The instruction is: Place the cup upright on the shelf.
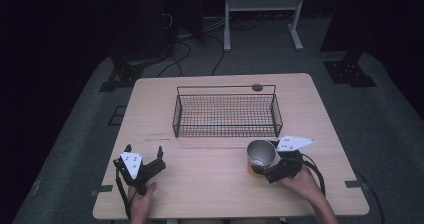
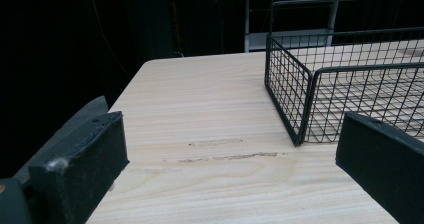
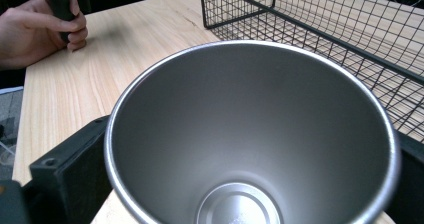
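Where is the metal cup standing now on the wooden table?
In the high view the silver metal cup stands at the table's right front, between the right gripper's jaws, just in front of the black wire basket's right corner.

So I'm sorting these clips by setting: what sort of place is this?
Probably a lab or recording studio, not a home: a lone wooden table stands on grey carpet amid dark drapes, with cables trailing over the floor and black stand bases beside it. On it sit a wire basket and a metal cup.

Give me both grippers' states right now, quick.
Left gripper: open, jaws wide apart, holding nothing, over the table.
Right gripper: shut on the metal cup, a jaw on each side, near the wire basket.
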